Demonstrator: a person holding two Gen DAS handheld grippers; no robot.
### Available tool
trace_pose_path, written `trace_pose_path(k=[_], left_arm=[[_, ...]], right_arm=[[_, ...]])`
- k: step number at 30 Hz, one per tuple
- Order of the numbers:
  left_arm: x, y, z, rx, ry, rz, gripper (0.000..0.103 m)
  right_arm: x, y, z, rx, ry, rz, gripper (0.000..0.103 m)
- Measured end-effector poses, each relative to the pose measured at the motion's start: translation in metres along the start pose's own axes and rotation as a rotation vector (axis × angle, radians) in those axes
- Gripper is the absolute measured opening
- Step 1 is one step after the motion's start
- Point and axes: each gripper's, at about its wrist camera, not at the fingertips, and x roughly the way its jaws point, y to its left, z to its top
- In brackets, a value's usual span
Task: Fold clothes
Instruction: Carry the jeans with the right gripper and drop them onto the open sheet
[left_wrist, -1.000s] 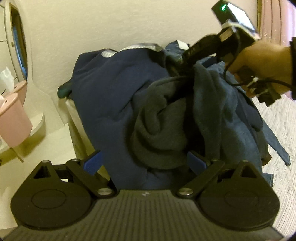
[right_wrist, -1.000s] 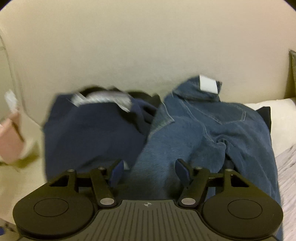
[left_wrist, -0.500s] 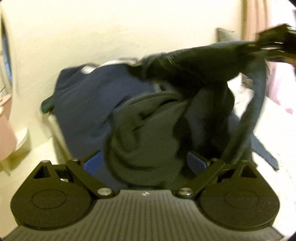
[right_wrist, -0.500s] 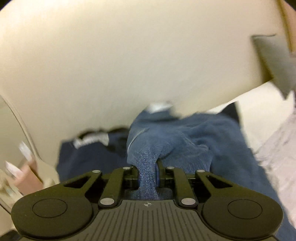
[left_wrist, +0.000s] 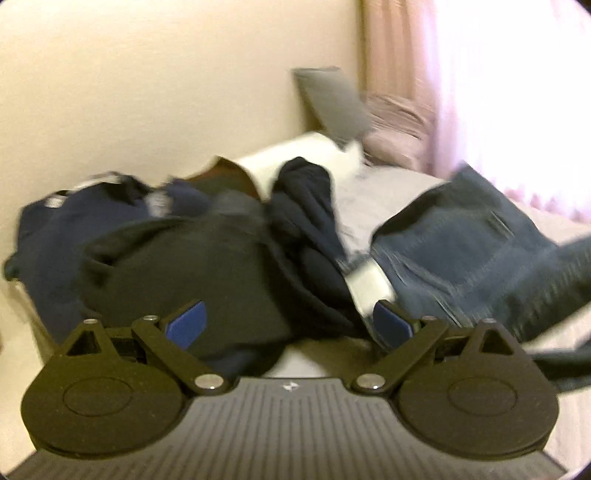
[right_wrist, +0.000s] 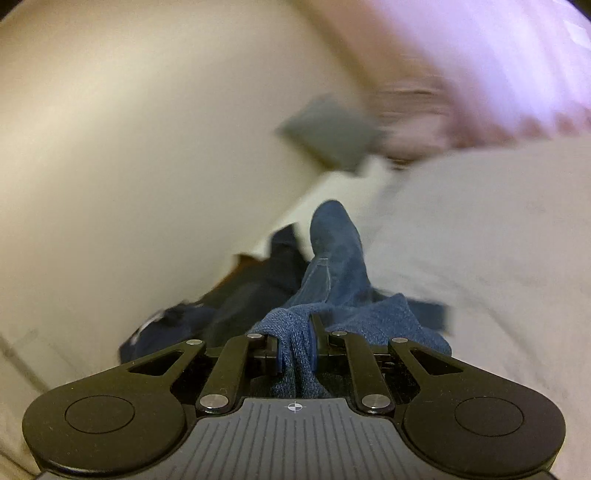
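Your right gripper (right_wrist: 297, 349) has its jaws clamped tight on a bunched fold of the blue jeans (right_wrist: 334, 258), which trail away from the fingertips across the pale bed (right_wrist: 480, 258) toward the dark clothes pile (right_wrist: 236, 295) by the wall. Your left gripper (left_wrist: 290, 325) stands wide open with nothing between its pads (the frame is blurred), the pile (left_wrist: 177, 266) just ahead and the jeans (left_wrist: 472, 243) stretched off to its right.
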Motion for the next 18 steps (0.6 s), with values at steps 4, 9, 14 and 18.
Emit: trace_pose_path(k=[4, 9, 14, 18], left_arm=[[-0.013, -0.071, -0.015, 0.058, 0.028, -0.088, 0.096], [-0.028, -0.146, -0.035, 0.092, 0.072, -0.174, 0.095], [-0.037, -0.186, -0.052, 0.136, 0.140, -0.196, 0.095], [-0.040, -0.197, -0.068, 0.214, 0.164, -0.204, 0.096]], right_arm=[[-0.109, -0.090, -0.042, 0.137, -0.003, -0.172, 0.013], [-0.215, -0.198, -0.104, 0.273, 0.076, -0.449, 0.013], [-0.263, -0.259, -0.155, 0.312, 0.255, -0.553, 0.013], [-0.249, -0.218, -0.159, 0.102, 0.328, -0.579, 0.069]])
